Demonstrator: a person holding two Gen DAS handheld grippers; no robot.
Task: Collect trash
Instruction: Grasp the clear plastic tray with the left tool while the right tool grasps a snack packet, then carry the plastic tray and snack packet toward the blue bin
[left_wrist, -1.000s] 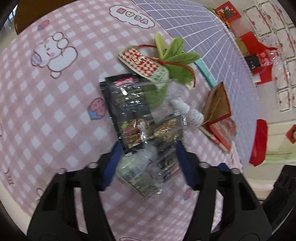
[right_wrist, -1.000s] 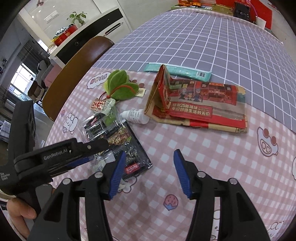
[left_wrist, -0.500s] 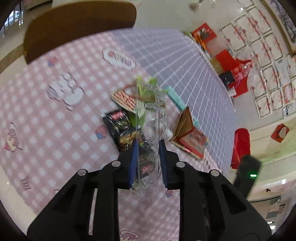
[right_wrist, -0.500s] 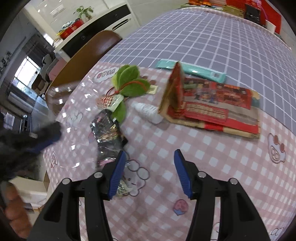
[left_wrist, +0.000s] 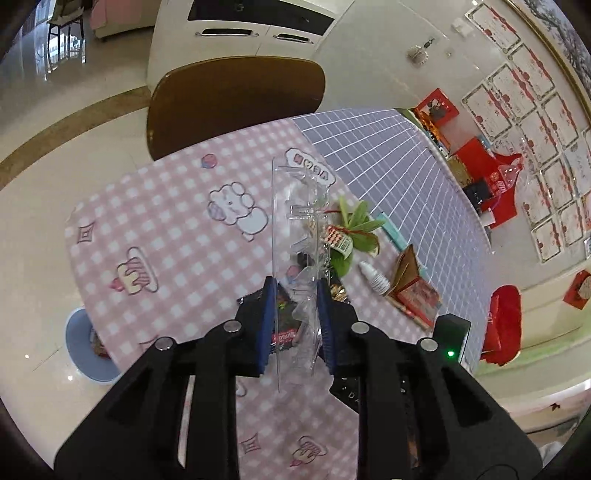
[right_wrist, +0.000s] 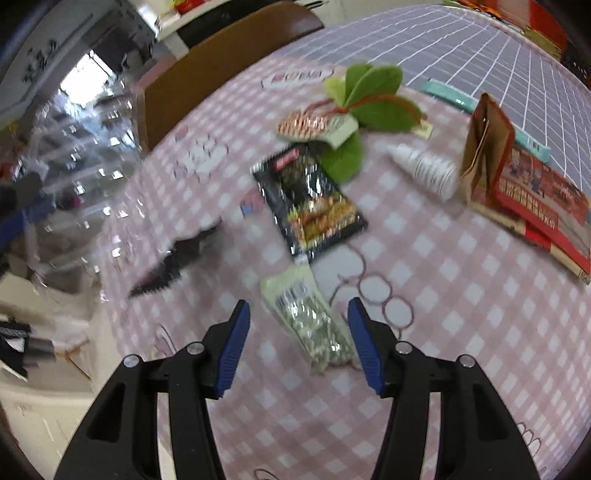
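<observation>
I am holding a clear, rigid plastic packaging tray (left_wrist: 301, 258) in my left gripper (left_wrist: 293, 325), whose blue pads are clamped on its lower edge. Its jaws have just been closing, and the tray now stands upright between them, lifted off the pink checked tablecloth (left_wrist: 177, 236). On the floor beside the table I can see a pale blue round bin (left_wrist: 86, 350) with something dark inside; I judge that is where the tray belongs.

My right gripper (right_wrist: 297, 341) has its pads apart and empty, hovering over a crumpled pale green and silver foil wrapper (right_wrist: 310, 317) that lies on the cloth between them, not gripped.

Much is left. On the table lie a black glossy snack packet (right_wrist: 310, 199), a torn black wrapper scrap (right_wrist: 177, 258), a bunch of green leaves tied to a red and white tag (right_wrist: 369, 96), a small white squeeze bottle (right_wrist: 424, 170), a flattened red and brown paper carton (right_wrist: 517, 184) and a teal strip (right_wrist: 454, 98). I judge the task to be at an early stage, with one piece in hand and the next lined up.
</observation>
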